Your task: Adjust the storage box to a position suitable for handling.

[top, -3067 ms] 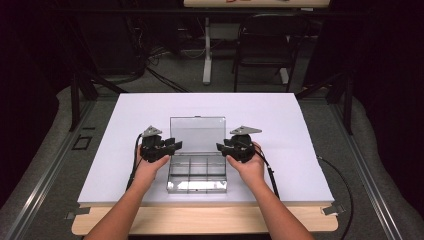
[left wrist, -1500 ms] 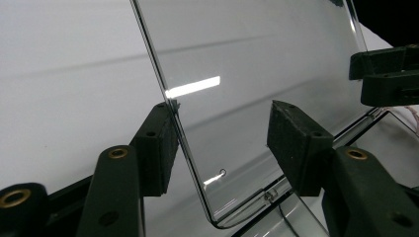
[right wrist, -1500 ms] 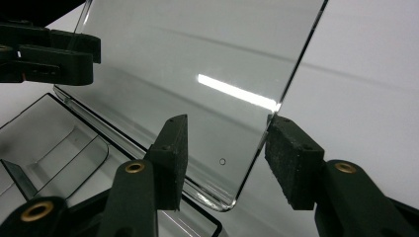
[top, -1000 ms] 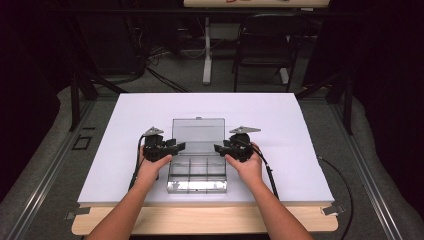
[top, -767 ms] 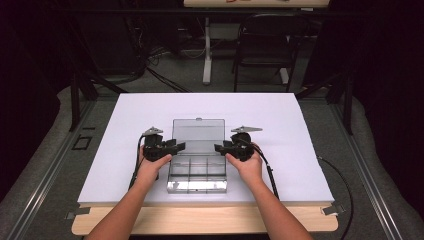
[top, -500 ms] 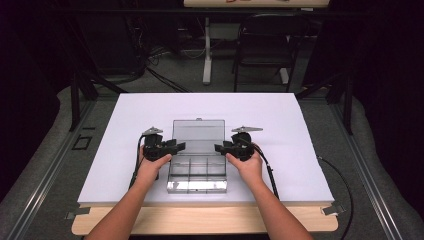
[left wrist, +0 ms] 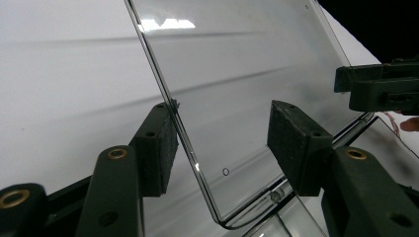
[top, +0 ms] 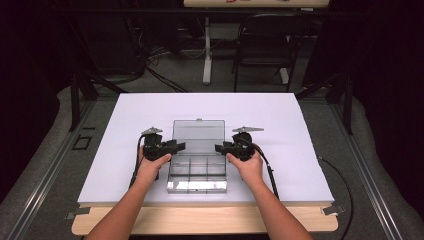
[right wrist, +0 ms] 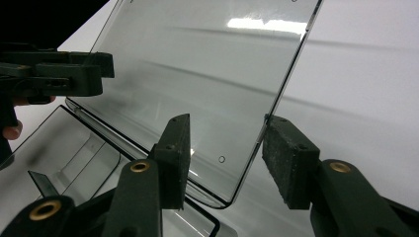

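1. The white table (top: 150,115) spreads under both grippers and away from them on every side; beyond its far edge, well past the grippers, a dark chair (top: 262,45) and a white table leg (top: 207,55) stand on the floor.
2. The clear plastic compartment box (top: 197,172) lies between the two hands, its divided tray running back from the grippers toward the person.
3. The box's clear lid (top: 198,135) stands raised, tilted away, directly between the two grippers. It is the one thing in the way of each gripper: it fills the space straight ahead of both pairs of jaws.
4. The left gripper (top: 172,147) sits at the lid's left edge. In the left gripper view that edge (left wrist: 183,133) runs just inside one pad (left wrist: 158,148), touching or nearly touching it, while the other pad (left wrist: 296,143) stands clear of the pane. The jaws are wide, clamping nothing.
5. The right gripper (top: 222,148) mirrors it at the lid's right edge (right wrist: 276,103). Its jaws have just been closing a little, the lid's edge between them, close against one pad (right wrist: 291,158); the other pad (right wrist: 175,153) has a visible gap to the pane, so it is still fairly wide.
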Demonstrator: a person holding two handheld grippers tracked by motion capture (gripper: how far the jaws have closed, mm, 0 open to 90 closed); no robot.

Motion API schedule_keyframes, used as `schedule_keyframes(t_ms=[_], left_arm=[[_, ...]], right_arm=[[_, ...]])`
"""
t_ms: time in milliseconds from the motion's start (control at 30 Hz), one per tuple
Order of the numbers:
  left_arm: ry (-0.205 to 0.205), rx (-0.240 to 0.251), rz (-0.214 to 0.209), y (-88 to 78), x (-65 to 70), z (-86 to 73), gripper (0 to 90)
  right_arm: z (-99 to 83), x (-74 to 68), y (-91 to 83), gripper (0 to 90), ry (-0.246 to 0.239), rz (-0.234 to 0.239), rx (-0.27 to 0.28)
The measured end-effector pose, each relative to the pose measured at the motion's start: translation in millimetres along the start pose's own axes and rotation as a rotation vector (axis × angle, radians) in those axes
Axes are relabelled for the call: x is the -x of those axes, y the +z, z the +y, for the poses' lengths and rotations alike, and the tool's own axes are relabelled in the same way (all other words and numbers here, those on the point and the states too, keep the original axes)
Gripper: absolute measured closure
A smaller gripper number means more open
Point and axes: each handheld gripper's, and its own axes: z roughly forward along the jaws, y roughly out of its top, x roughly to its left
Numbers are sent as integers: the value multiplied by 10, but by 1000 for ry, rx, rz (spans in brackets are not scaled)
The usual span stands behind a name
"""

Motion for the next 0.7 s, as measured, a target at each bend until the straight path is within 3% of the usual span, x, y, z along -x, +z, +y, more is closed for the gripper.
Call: schedule_keyframes(t_ms=[700], left_arm=[[-28,-26,49,-53,14,4,456]], right_arm=[[-6,23,6,544,34,16,-10]])
